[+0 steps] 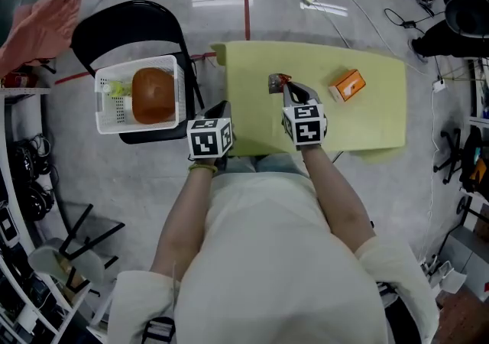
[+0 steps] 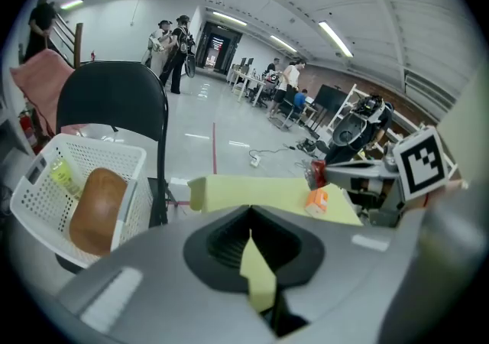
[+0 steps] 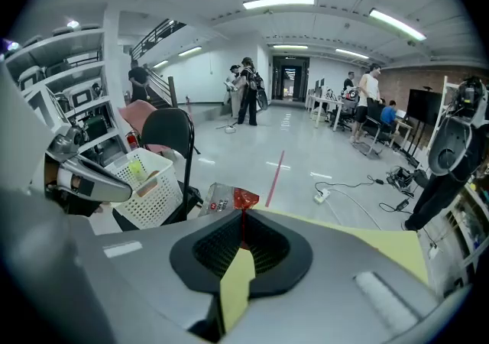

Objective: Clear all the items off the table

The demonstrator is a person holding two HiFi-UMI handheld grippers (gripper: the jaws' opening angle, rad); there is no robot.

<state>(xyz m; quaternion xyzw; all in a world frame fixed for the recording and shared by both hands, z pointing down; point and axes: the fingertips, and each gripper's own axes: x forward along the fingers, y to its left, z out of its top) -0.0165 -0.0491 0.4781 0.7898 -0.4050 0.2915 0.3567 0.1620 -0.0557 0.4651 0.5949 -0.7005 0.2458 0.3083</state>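
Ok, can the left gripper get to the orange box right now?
Probably not directly: the right gripper, shut on the snack packet, sits between the left gripper and the orange box on the table.

Two hand-held grippers point(image 1: 220, 115) point(image 1: 289, 90), one orange box point(image 1: 347, 85), one snack packet point(image 1: 276, 81), one basket point(image 1: 107, 103), one chair point(image 1: 126, 17).
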